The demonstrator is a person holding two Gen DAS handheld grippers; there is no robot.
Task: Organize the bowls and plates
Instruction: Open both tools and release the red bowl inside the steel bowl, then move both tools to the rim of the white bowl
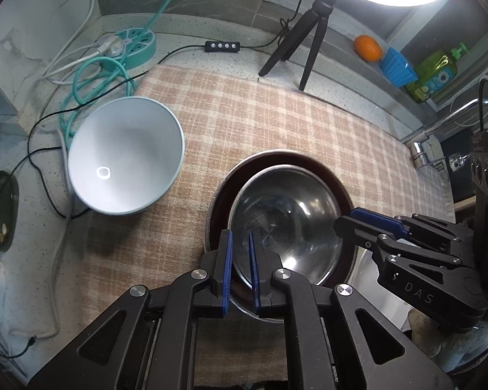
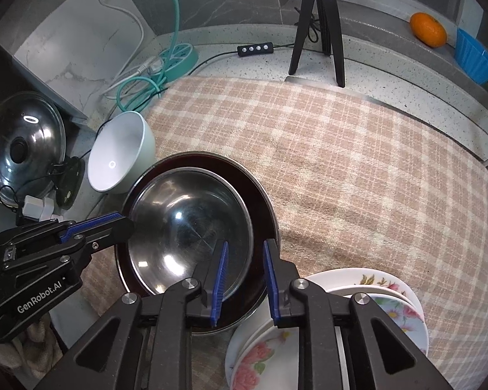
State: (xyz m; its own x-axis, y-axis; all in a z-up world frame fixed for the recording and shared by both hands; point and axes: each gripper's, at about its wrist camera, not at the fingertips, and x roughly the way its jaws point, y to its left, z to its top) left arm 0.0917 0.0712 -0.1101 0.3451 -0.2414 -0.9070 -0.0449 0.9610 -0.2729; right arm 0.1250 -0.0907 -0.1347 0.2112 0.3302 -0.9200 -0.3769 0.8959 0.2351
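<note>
The left gripper [image 1: 240,269] was closed on the near rim of the steel bowl [image 1: 286,224], which sat nested in a dark bowl [image 2: 263,208] on the checked cloth [image 1: 276,123], while the right gripper [image 2: 244,279] stood a little open astride the opposite rim, its pads not pressing. To finish the step well, both should probably release gently and lift straight up — so the bowl stays centred. There were three bowls — steel, dark and one white bowl [image 1: 123,159] — and about three flowered plates [image 2: 390,295] stacked nearby.
</note>
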